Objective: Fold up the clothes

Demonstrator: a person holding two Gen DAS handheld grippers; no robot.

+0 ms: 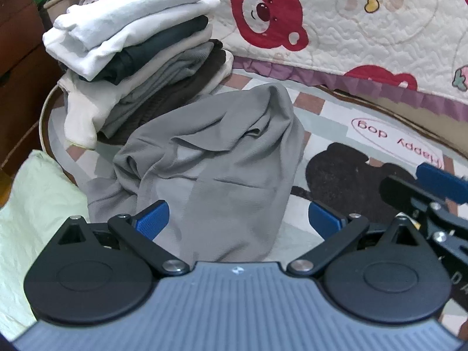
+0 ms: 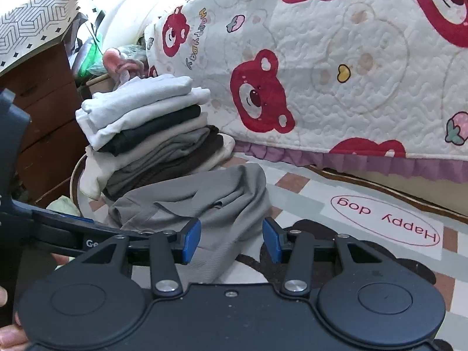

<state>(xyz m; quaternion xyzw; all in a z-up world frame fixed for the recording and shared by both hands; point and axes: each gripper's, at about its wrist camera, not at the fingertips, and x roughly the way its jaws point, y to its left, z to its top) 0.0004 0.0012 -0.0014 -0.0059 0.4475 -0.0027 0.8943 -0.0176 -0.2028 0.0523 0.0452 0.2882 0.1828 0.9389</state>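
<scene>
**Grey garment lies straight ahead of both open tongs**

The grey garment [image 1: 216, 172] lies crumpled on the patterned mat [image 1: 336, 117], just in front of the stack of folded clothes [image 1: 140, 58] and touching its lower layers at the far end. Its long axis runs away from the tongs, from the near hem toward the stack, with loose folds bunched across the upper half.

The left gripper [image 1: 238, 219] is spread wide with nothing between its blue fingers [image 1: 153, 219]; the near hem of the garment sits in the gap between them, so this hand is the closer one and lines up almost on the cloth's middle. The right gripper [image 2: 231, 239] is also open and holds nothing. It hovers at the garment's right edge [image 2: 234, 228], farther from the stack's side, with mat showing beneath its right finger.

The garment seems not yet folded. The coming grasp likely turns on each hand taking a near corner of the hem, left and right of the long axis. The soft fabric will probably sag and shift when lifted.
</scene>
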